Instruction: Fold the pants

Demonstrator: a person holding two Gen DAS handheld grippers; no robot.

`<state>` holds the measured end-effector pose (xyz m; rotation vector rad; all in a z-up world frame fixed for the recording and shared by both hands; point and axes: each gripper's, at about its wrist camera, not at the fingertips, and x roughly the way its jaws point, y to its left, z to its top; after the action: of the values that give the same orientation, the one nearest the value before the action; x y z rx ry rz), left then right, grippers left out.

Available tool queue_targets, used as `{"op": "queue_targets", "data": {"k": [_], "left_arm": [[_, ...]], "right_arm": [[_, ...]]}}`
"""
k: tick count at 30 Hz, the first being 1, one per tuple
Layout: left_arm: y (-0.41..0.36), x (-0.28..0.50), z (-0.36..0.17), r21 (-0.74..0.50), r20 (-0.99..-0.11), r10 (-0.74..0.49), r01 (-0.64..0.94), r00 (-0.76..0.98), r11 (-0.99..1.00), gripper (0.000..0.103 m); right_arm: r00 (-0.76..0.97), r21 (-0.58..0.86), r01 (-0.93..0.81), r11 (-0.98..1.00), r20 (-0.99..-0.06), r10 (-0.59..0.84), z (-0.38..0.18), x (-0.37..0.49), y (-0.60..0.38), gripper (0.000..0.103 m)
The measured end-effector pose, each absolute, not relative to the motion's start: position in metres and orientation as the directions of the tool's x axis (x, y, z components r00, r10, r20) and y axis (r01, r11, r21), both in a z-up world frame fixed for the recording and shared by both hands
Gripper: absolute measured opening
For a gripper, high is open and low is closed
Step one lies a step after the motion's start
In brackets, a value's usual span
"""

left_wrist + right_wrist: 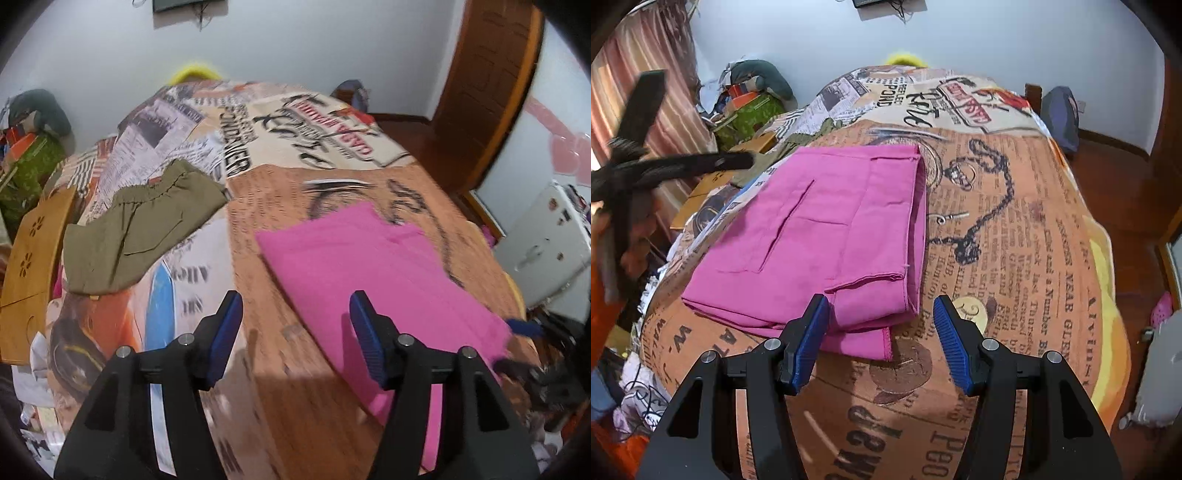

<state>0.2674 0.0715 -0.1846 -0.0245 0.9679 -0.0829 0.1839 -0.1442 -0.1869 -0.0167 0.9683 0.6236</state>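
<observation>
The folded pink pants [820, 236] lie on the printed bedspread [1015, 236] (olive pants [136, 229] beside them). The left gripper [295, 325], somewhat blurred, hangs with jaws apart and empty. The right gripper [881, 321] tilts down over the pink corner, also parted and gripping nothing.

A newspaper-print bed [1015, 240] carries folded pink pants [820, 236] and olive shorts [140, 229].

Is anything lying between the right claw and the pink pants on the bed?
Nothing visible. The right claw hangs open right at the near corner of the folded pink pants, with only the printed bedspread beneath. The olive pants lie farther back on the left, out of the way.
</observation>
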Motion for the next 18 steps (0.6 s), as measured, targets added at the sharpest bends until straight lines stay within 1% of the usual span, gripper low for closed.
{"op": "queue_targets", "data": {"k": [4, 8, 10, 12, 14, 16, 18], "left_arm": [[0.091, 0.308, -0.211, -0.174, -0.862, -0.164, 0.025, 0.48, 0.985, 0.06], [0.094, 0.331, -0.232, -0.227, -0.877, -0.21, 0.013, 0.433, 0.974, 0.06], [0.093, 0.34, -0.24, -0.263, -0.875, -0.25, 0.026, 0.415, 0.964, 0.054], [0.092, 0.347, -0.247, -0.304, -0.871, -0.294, 0.039, 0.394, 0.952, 0.039], [0.092, 0.353, -0.251, -0.333, -0.864, -0.322, 0.04, 0.387, 0.942, 0.034], [0.092, 0.355, -0.25, -0.329, -0.859, -0.318, 0.042, 0.401, 0.943, 0.027], [0.094, 0.354, -0.246, -0.308, -0.858, -0.296, 0.039, 0.42, 0.951, 0.015]], "right_arm": [[0.418, 0.248, -0.483, 0.84, -0.778, 0.47, -0.191, 0.19, -0.15, 0.055], [0.42, 0.24, -0.472, 0.848, -0.785, 0.456, -0.194, 0.197, -0.154, 0.055], [0.42, 0.236, -0.468, 0.852, -0.788, 0.45, -0.197, 0.201, -0.155, 0.055], [0.422, 0.232, -0.463, 0.856, -0.791, 0.443, -0.2, 0.206, -0.157, 0.055], [0.423, 0.229, -0.46, 0.858, -0.793, 0.439, -0.202, 0.21, -0.158, 0.055], [0.429, 0.22, -0.456, 0.862, -0.795, 0.43, -0.203, 0.214, -0.159, 0.055], [0.431, 0.21, -0.453, 0.866, -0.799, 0.42, -0.205, 0.218, -0.16, 0.055]]}}
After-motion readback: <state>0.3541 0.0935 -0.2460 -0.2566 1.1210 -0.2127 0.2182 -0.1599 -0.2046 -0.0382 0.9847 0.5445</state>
